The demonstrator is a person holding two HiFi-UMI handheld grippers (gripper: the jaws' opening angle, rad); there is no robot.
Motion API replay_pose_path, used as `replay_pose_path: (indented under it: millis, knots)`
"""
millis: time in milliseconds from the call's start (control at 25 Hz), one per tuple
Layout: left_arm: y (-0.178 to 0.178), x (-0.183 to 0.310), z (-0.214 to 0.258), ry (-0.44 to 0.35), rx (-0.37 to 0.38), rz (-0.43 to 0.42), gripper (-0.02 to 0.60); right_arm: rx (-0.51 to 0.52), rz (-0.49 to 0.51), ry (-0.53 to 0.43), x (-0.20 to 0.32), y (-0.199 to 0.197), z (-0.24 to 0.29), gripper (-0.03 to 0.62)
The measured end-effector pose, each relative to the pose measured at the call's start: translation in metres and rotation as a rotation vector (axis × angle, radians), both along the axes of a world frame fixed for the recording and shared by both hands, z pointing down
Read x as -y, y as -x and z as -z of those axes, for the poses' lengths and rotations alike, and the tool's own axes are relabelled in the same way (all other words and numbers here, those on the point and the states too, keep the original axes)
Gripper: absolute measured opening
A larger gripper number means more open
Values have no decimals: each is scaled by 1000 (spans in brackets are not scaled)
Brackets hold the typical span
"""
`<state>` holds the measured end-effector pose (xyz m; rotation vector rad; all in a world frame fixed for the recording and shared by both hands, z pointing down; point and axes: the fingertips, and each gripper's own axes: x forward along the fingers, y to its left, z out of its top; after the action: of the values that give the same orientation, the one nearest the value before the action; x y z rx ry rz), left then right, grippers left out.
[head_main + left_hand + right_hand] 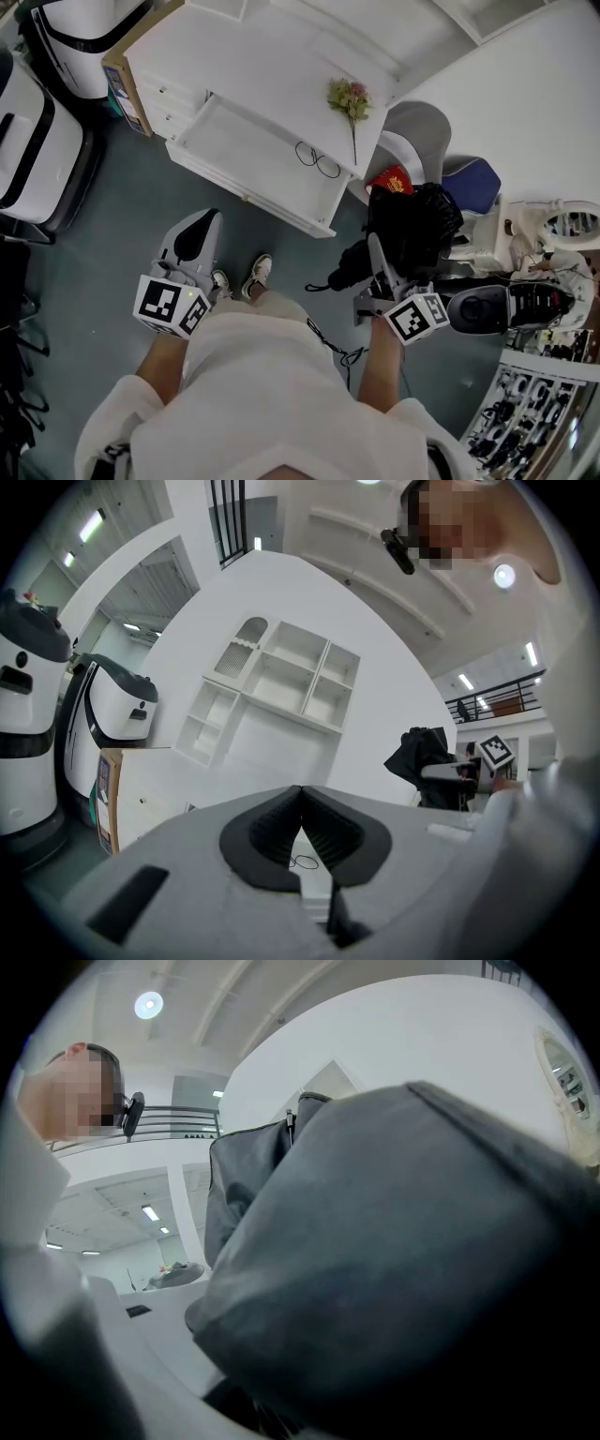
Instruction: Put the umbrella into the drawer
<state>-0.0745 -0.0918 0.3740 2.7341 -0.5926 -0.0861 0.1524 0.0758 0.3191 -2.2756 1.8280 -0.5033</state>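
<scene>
Right tool (376, 253) half-open, clamping the umbrella (418, 225) — left tool (299, 801) closed.

Even, diffuse indoor light fills the head view; the white desk (281, 84) is nearly washed out, and only soft shadows are cast on the floor (112, 234). Glare is given by a ceiling lamp (504, 575) at two o'clock in the left gripper view. Both gripper views are bowed and dark-cornered. The umbrella (403, 1260), at four o'clock in the right gripper view, is rendered dim and unfocused.
</scene>
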Motion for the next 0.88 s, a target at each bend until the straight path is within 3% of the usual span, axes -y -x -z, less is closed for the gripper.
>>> replay_pose_path:
  millis: [480,880]
  knots:
    - [-64,24,52,-123,13,-15,14,-33,9,14,10,-49,-10,255]
    - [-68,27,56,-132,10,43,14,-138,113,77,54,-66,-13,255]
